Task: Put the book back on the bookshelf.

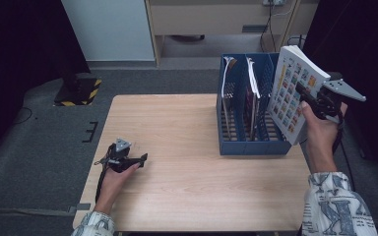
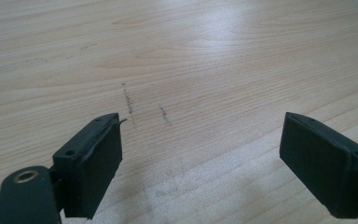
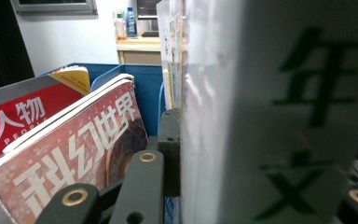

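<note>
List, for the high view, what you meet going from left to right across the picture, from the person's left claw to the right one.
Left claw → bare wooden table → blue file rack holding two magazines → white book → right claw gripping that book.

The blue file rack [image 1: 248, 142] with its upright magazines [image 1: 252, 78] blocks the tabletop's [image 1: 177, 128] far right corner, a held book [image 1: 295, 93] crowds its right-hand side, and the tabletop from the left edge to the middle lies free for passage.
</note>
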